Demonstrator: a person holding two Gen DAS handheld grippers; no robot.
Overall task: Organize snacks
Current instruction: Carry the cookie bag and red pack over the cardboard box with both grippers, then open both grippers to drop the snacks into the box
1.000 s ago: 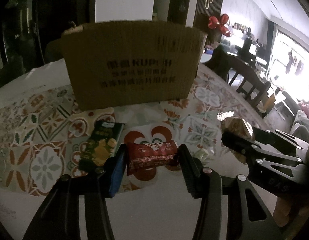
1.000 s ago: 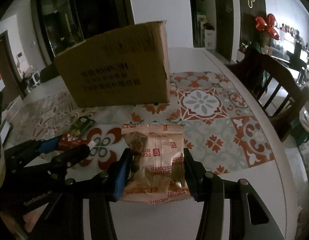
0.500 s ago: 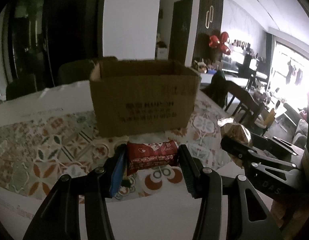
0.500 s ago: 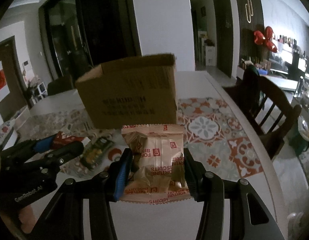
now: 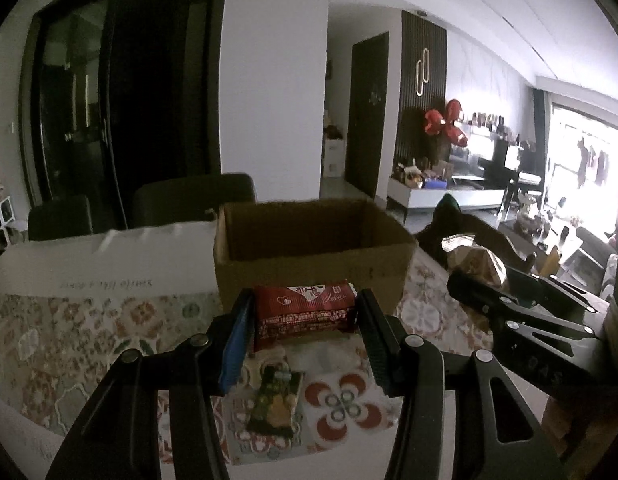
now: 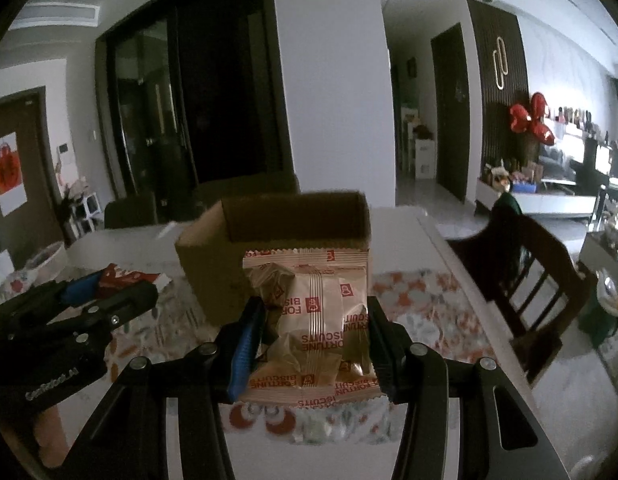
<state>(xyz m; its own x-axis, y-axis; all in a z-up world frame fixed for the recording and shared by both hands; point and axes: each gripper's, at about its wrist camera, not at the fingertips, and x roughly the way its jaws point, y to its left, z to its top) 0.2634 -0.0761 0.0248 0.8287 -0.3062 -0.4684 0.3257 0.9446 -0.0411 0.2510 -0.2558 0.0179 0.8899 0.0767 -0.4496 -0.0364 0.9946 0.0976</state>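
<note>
Where a second ago both views looked at the printed side of the cardboard box (image 5: 309, 252) from low over the bench (image 5: 89, 264), they now look from higher up, over its near rim and into its open top; it stands on the far part of the patterned cloth, its inside dark and its contents not discernible. Each packet has come up off the cloth with its claw.

The left claw (image 5: 305, 316) holds its jaws partway closed, pads pressing the two ends of the red snack packet (image 5: 303, 312), which hangs level in the air just in front of the box's near wall. The right claw (image 6: 313, 320) is closed to much the same width on the fortune biscuit packet (image 6: 309, 320), gripped by its sides and upright, its print upside down, also in front of the box.

Below the left claw, the green snack packet (image 5: 275, 404) lies flat on the cloth, nearer than the box, where it lay before. A dark wooden chair (image 6: 537, 280) stands at the bench's right edge, and two dark chair backs (image 5: 193, 198) rise beyond its far side. The box's near wall stands between both packets and its opening.
</note>
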